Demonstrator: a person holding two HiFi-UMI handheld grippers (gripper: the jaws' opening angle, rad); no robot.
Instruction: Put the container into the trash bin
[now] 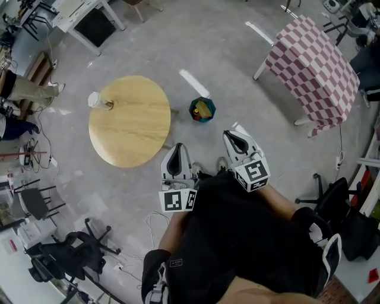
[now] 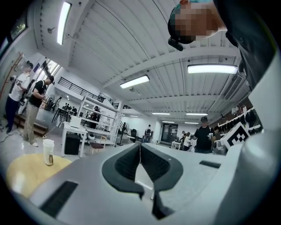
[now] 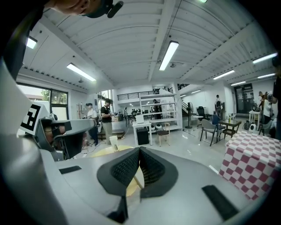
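Observation:
The container (image 1: 95, 100) is a clear lidded cup that stands upright at the far left rim of the round wooden table (image 1: 133, 127). A teal trash bin (image 1: 202, 109) with yellow and dark waste inside sits on the floor just right of the table. My left gripper (image 1: 176, 147) is shut and holds nothing, near the table's front right edge. My right gripper (image 1: 230, 133) is also shut and holds nothing, a little in front of the bin. The left gripper view shows the cup (image 2: 48, 151) far off to the left of the shut jaws (image 2: 139, 145). In the right gripper view the cup (image 3: 114, 143) stands beyond the shut jaws (image 3: 139, 151).
A table under a pink-checked cloth (image 1: 314, 65) stands at the back right. A white desk (image 1: 83, 15) is at the back left. Black office chairs (image 1: 65, 252) and cables lie at the near left. People stand at the left (image 2: 30, 105). A person in black (image 2: 203, 136) stands far ahead.

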